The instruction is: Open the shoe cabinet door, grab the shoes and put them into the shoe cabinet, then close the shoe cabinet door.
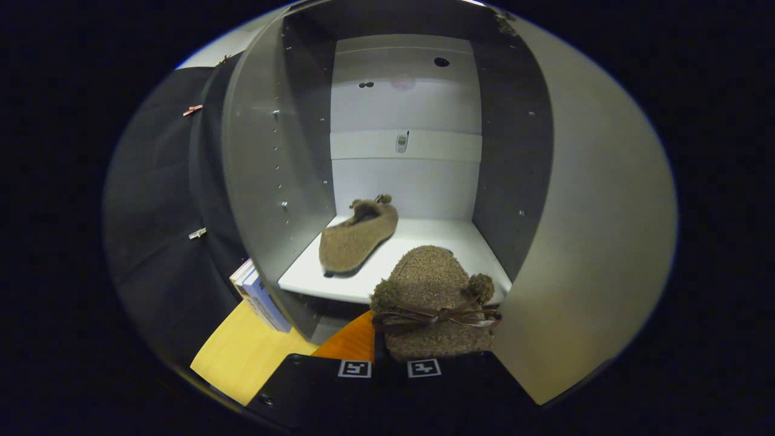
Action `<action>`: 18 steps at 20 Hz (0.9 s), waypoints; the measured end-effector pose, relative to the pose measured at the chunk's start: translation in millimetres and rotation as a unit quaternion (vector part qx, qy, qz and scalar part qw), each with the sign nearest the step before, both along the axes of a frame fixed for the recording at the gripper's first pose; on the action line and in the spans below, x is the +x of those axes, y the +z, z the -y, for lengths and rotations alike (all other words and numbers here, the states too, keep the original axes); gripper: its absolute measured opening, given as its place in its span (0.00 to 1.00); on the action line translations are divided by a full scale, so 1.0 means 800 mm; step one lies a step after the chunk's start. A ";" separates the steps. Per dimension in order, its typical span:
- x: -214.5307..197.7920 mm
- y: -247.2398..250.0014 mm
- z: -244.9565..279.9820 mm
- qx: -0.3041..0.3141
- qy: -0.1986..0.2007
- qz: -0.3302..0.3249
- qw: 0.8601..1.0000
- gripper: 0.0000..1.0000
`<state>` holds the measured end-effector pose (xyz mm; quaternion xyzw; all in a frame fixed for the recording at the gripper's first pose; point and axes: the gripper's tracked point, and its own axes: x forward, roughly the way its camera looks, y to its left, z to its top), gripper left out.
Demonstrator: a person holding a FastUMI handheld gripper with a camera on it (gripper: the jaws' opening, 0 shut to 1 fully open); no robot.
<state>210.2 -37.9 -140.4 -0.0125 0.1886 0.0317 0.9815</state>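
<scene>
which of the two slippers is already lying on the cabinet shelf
The brown slipper lying alone at the shelf's left rear. The other slipper, with pom-poms and a bow, is gripped between the gripper's fingers at the shelf's front edge.

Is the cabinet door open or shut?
Open: the door is swung aside, one shoe lies on the shelf, and the gripper holds another.

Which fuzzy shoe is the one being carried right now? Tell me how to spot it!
Find the open grey shoe cabinet with the white shelf. One brown slipper already lies on it, at the left. The carried slipper is at the shelf's front edge, held between the gripper fingers, showing a bow and pompoms.
</scene>
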 end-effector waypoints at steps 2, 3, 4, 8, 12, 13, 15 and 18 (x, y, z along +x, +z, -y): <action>0.039 0.014 0.000 -0.001 -0.009 -0.001 1.000 0.07; 0.057 0.021 0.001 0.000 -0.011 0.002 1.000 0.07; 0.074 0.027 0.002 -0.001 -0.012 0.004 1.000 0.07; 0.136 0.046 0.008 0.002 -0.018 0.011 1.000 0.07; 0.195 0.044 0.020 0.007 -0.038 0.000 0.999 0.07; 0.207 0.039 0.020 0.010 -0.040 -0.006 0.999 0.07; 0.232 0.031 0.021 0.015 -0.043 -0.009 0.999 0.07; 0.261 0.005 0.036 0.016 -0.059 -0.025 0.998 0.07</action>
